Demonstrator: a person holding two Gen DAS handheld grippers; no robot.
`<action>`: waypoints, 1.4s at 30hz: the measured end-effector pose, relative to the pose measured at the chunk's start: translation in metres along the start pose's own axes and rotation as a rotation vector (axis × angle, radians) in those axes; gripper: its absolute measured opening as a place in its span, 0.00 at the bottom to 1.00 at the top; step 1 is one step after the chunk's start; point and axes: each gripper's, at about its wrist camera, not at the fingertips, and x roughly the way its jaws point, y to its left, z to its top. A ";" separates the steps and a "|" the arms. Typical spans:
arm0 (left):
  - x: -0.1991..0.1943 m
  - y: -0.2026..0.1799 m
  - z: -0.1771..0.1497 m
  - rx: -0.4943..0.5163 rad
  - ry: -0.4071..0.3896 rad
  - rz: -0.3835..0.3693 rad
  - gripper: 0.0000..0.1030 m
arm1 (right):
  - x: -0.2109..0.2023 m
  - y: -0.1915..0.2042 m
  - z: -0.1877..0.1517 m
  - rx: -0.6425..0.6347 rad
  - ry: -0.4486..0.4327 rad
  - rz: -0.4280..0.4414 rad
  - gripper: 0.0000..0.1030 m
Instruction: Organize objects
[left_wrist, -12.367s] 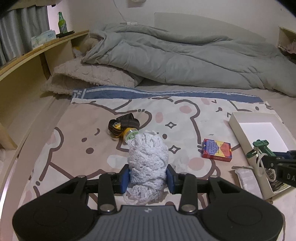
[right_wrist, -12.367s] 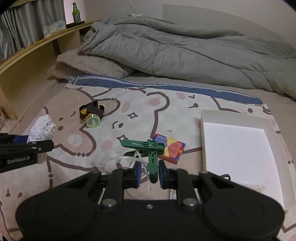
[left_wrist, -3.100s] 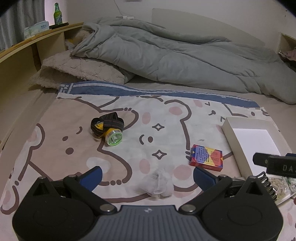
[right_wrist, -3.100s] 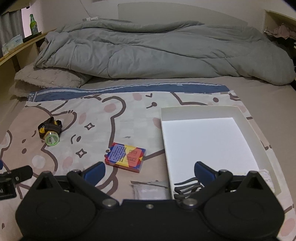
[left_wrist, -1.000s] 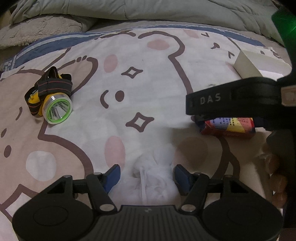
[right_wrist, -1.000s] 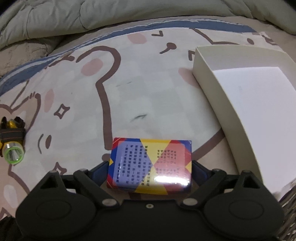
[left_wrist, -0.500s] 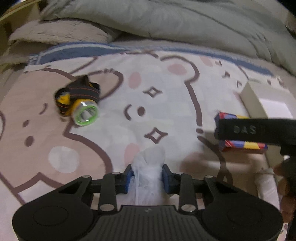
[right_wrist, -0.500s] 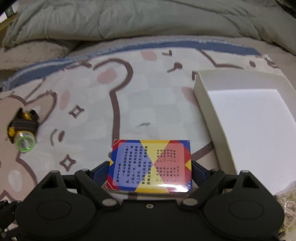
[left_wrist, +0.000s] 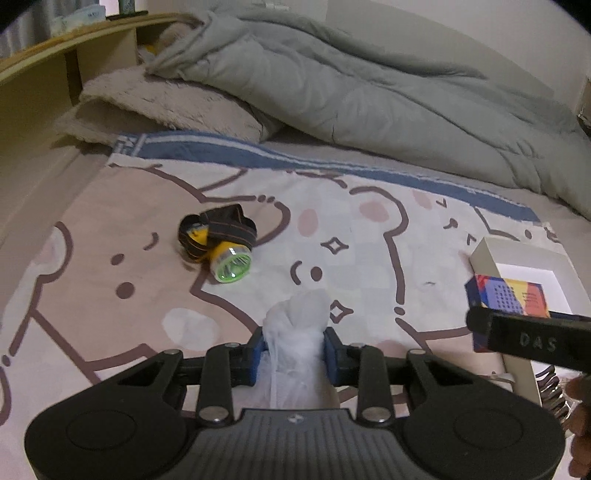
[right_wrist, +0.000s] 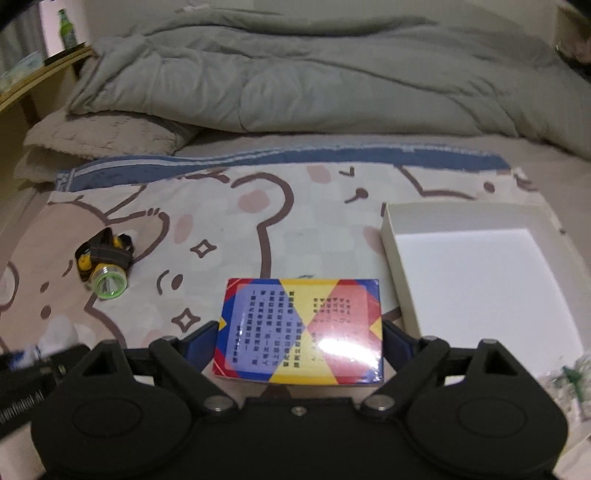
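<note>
White mesh bundle (left_wrist: 295, 332) is pinched in the left gripper (left_wrist: 293, 354); the right gripper (right_wrist: 299, 343) clamps the card box (right_wrist: 301, 328) – both lifted, the tray (right_wrist: 391, 229) just ahead-right, headlamp (left_wrist: 221, 247) left lying.

card box (right_wrist: 301, 328): glossy film wrap, glare seen
white bundle (left_wrist: 297, 332): thin, gauzy mesh
left gripper (left_wrist: 293, 349): matt black plastic
tray (right_wrist: 393, 236): matt white cardboard
quilt (left_wrist: 369, 96): soft grey cloth
shelf (left_wrist: 55, 70): smooth wood
</note>
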 end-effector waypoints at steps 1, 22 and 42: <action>-0.003 0.001 0.000 0.001 -0.006 0.003 0.32 | -0.005 0.000 -0.001 -0.013 -0.009 -0.001 0.88; -0.054 -0.004 -0.010 0.037 -0.101 0.058 0.32 | -0.068 -0.017 -0.017 -0.070 -0.115 -0.017 0.88; -0.042 -0.014 -0.006 0.026 -0.110 0.073 0.32 | -0.077 -0.027 -0.019 -0.093 -0.119 0.002 0.88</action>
